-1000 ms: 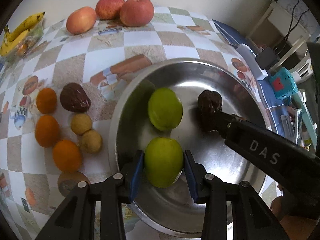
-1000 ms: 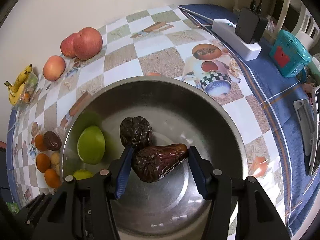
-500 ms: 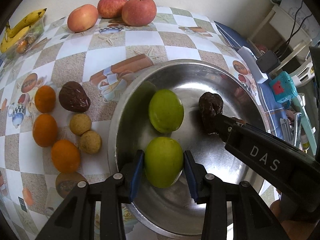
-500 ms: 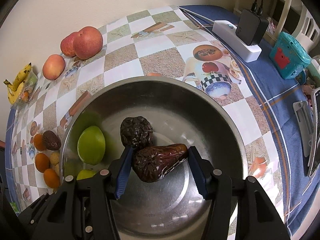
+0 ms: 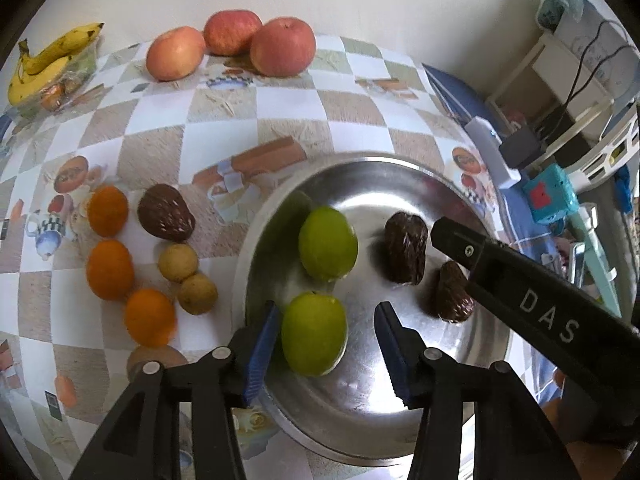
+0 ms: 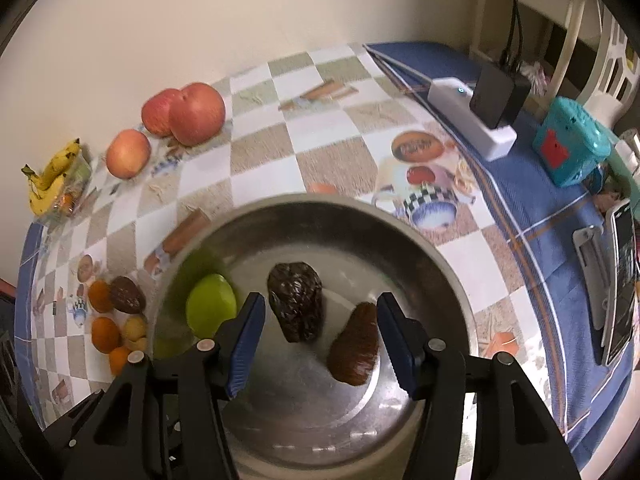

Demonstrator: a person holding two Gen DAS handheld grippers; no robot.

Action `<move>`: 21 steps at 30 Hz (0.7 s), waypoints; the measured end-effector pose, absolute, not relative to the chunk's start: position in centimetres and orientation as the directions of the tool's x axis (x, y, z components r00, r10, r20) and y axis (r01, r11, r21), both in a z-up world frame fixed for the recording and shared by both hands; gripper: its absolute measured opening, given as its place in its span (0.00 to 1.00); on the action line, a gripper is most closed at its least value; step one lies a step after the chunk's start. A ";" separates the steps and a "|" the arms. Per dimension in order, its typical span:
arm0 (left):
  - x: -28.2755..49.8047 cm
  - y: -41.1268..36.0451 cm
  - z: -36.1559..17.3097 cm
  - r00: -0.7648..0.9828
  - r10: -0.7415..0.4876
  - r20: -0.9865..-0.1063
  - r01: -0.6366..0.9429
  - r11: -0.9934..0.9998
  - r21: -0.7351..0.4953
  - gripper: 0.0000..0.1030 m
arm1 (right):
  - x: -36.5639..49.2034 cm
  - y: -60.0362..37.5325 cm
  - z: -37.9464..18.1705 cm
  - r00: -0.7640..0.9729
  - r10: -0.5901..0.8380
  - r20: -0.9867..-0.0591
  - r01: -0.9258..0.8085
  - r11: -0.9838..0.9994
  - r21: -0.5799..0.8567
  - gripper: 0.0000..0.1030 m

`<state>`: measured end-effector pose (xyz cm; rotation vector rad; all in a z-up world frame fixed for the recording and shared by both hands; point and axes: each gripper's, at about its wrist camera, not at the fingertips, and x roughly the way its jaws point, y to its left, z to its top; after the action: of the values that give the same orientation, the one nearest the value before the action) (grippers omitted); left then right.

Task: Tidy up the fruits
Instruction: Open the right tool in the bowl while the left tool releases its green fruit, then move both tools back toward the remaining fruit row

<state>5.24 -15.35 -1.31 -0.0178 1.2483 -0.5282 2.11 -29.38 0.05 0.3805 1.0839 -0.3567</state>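
Steel bowl (image 5: 472,368) sits on the checkered surface (image 5: 224,128) and holds two green fruits and two dark wrinkled ones. The left gripper (image 5: 326,348) hangs over the near green fruit (image 5: 314,334); its jaws are opening, with the fruit between them and a gap at the right pad. The right gripper (image 6: 318,338) has its jaws released around the two dark fruits (image 6: 296,306), gripping neither. Oranges (image 5: 110,270) lie left of the bowl, apples (image 5: 282,52) at the far edge.
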 end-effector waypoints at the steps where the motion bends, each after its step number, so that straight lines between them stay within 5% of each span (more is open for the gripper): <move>1: 5.3 -15.1 -1.1 0.220 -0.390 -0.894 0.365 0.883 -0.296 0.52 | 2.1 -29.3 0.2 0.429 -0.094 -0.898 0.458 0.880 0.127 0.58; 21: 9.6 -5.4 0.4 0.349 -0.342 -0.872 0.097 0.939 -0.330 0.52 | 2.6 -27.8 0.6 0.439 -0.065 -0.896 0.415 0.899 0.138 0.58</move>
<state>9.60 -5.41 0.45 -0.2366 1.1827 -0.2879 2.61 -27.81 0.61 0.3644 1.0811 -0.3062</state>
